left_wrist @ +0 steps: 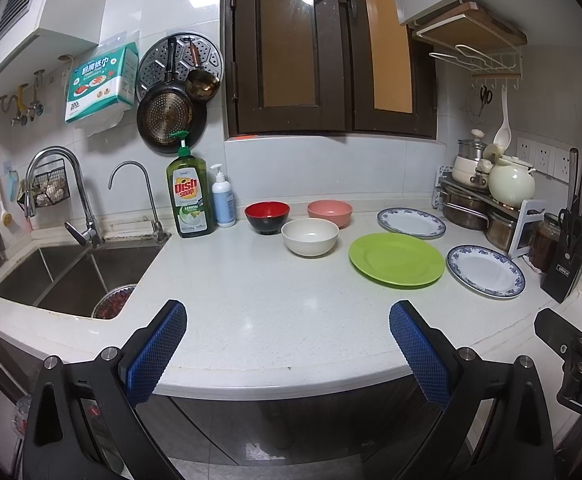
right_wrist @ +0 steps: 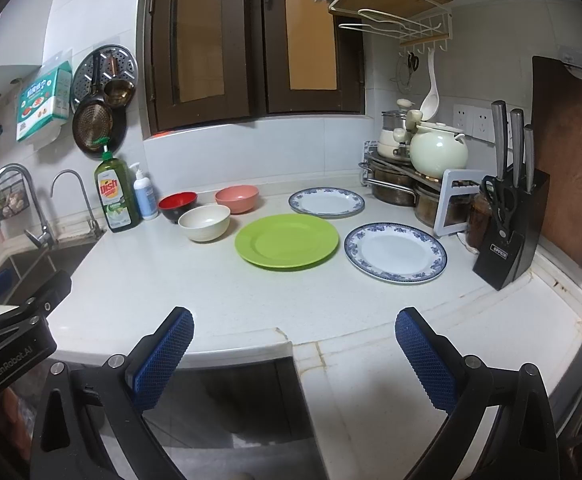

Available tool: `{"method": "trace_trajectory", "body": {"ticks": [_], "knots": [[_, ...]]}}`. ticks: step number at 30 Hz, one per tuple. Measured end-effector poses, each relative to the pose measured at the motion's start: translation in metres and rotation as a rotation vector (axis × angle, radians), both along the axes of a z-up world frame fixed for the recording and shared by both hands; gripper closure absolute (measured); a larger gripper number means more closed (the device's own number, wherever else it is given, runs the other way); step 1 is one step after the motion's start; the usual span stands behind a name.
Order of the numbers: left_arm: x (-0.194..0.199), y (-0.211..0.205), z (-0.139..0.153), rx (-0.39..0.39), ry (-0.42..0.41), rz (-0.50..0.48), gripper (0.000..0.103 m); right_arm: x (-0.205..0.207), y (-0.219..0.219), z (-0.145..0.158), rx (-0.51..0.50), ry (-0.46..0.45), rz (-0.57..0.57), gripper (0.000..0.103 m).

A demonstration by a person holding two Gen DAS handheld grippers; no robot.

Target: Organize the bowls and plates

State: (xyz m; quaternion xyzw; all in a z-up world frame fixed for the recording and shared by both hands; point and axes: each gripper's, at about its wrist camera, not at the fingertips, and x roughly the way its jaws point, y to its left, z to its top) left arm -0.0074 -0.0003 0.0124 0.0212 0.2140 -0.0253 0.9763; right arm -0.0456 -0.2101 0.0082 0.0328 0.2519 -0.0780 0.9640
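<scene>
Your left gripper (left_wrist: 288, 344) and your right gripper (right_wrist: 294, 350) both hover at the near edge of the white counter (left_wrist: 251, 304), each with its blue-padded jaws spread wide and nothing between them. All the dishes lie well ahead of you, toward the back wall, none touching a gripper. Three bowls cluster together: a bowl that is red inside and black outside (left_wrist: 267, 217), a pink bowl (left_wrist: 329, 212) to its right, and a cream bowl (left_wrist: 310, 236) just in front, between those two. Right of the bowls sits a lime-green plate (left_wrist: 397, 260), flat and empty. Behind it and to the right lies a white plate with a blue floral rim (left_wrist: 411, 222); a second matching blue-rimmed plate (left_wrist: 486, 272) lies just right of the green one, near a black knife block (right_wrist: 507, 236) labelled "OPPEIN". Left of the bowls stands a green bottle (left_wrist: 190, 196) reading "Dish soap" and "LEMON". The left gripper's body, seen from the right wrist, reads "GenRobot.AI".
</scene>
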Motion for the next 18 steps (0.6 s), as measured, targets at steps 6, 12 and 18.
{"method": "trace_trajectory", "body": {"ticks": [6, 12, 18], "knots": [[0.0004, -0.0003, 0.0002, -0.001, 0.001, 0.000, 0.000, 0.0002, 0.0001, 0.0001, 0.000, 0.000, 0.000, 0.001], [0.0002, 0.0000, 0.0003, -0.001, 0.002, 0.000, 0.000, 0.0002, -0.0001, 0.0002, -0.001, 0.002, 0.000, 0.001], [0.0007, 0.0007, -0.0001, -0.002, 0.004, -0.001, 0.000, 0.0003, -0.0003, 0.0004, 0.000, 0.003, 0.000, 0.001]]}}
